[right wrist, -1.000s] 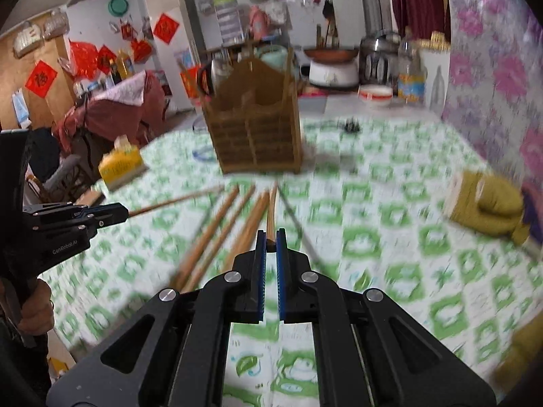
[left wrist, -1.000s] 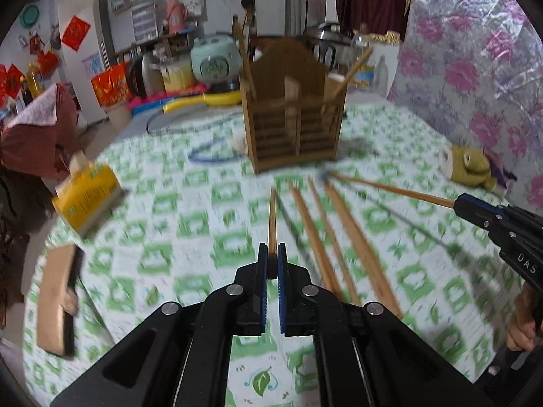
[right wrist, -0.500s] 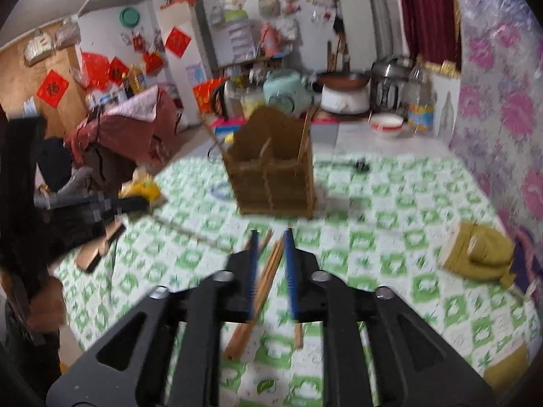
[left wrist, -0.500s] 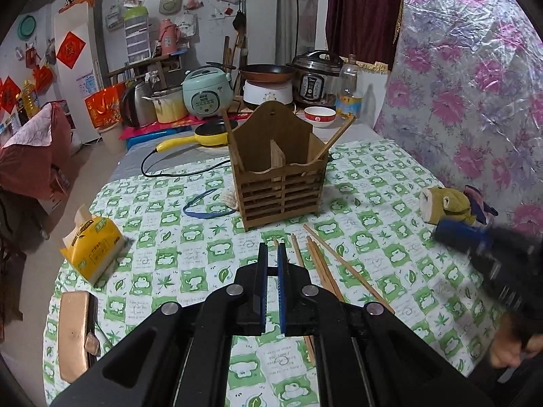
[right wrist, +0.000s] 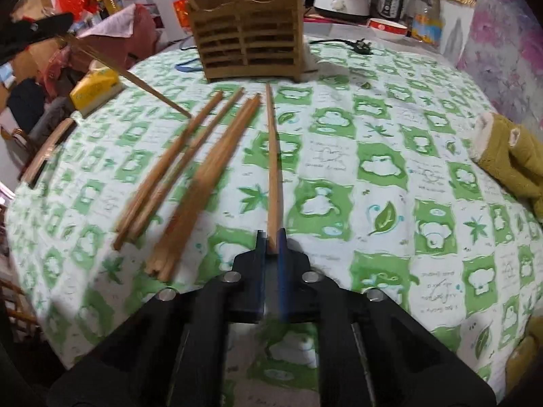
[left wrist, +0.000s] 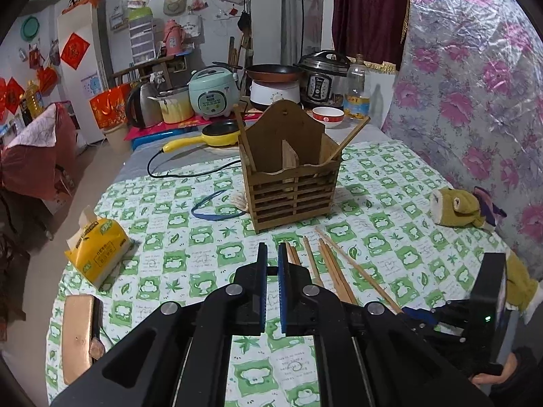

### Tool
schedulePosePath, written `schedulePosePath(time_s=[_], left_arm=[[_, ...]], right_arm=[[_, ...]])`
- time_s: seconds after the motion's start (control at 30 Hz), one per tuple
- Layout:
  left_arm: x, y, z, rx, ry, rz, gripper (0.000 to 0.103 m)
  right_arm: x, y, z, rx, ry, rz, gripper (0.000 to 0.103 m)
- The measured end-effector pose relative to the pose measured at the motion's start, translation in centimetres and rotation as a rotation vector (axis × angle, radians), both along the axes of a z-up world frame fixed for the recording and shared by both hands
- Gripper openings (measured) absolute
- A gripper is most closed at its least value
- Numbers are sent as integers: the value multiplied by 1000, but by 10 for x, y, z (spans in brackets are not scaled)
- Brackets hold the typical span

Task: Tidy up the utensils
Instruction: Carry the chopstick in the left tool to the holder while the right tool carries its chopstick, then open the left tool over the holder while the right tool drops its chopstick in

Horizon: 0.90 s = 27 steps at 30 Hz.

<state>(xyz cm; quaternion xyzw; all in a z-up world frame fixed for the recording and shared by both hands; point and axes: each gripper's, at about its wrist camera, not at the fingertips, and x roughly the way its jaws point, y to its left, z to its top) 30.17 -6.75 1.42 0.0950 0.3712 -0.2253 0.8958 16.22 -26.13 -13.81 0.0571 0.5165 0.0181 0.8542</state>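
Note:
A slatted wooden utensil holder (left wrist: 292, 176) (right wrist: 247, 44) stands mid-table with a chopstick (left wrist: 245, 142) leaning at each side. Several loose chopsticks (left wrist: 332, 271) (right wrist: 190, 176) lie in front of it. My right gripper (right wrist: 270, 240) (left wrist: 417, 315) is low over the cloth, shut on the near end of one chopstick (right wrist: 273, 156) that lies pointing at the holder. My left gripper (left wrist: 269, 264) (right wrist: 57, 34) hangs higher at the left, jaws together. In the right wrist view it holds a slanting chopstick (right wrist: 135, 79) whose tip reaches the table.
The green-checked tablecloth (left wrist: 176, 257) covers a round table. A yellow tissue pack (left wrist: 98, 247) and a flat tan case (left wrist: 78, 335) lie at the left edge, a plush toy (left wrist: 458, 207) at the right. A blue band (left wrist: 210, 210), a cable and kitchen appliances (left wrist: 213, 91) lie behind the holder.
My right gripper opened, dropped to the table and shut on a lying chopstick's end. My left gripper rose and drew back with its chopstick.

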Motion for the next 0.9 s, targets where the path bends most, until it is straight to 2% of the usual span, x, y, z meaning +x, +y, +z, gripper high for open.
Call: schedulePosePath(time_s=[0.1,0.4,0.6,0.8,0.9], left_arm=[[3,-4,2,8,0,-9,6],[28,-11,31,-32,13,-12,6],[36,-19,58,-63,-13,-29,6],[46,-34,100,-88,-98,-32,6],[53,-42,122,-104,-157,-29,6]], right_arm=[[-3,-3,20,-28,-53,-6,7],[10,-25,133,-45,-327,-42,7],[28,-23,173,-10,-401,-14,7],[50,-16,206,-14,-488,9,7],[68,-20,235,-11,-559,-13,7]])
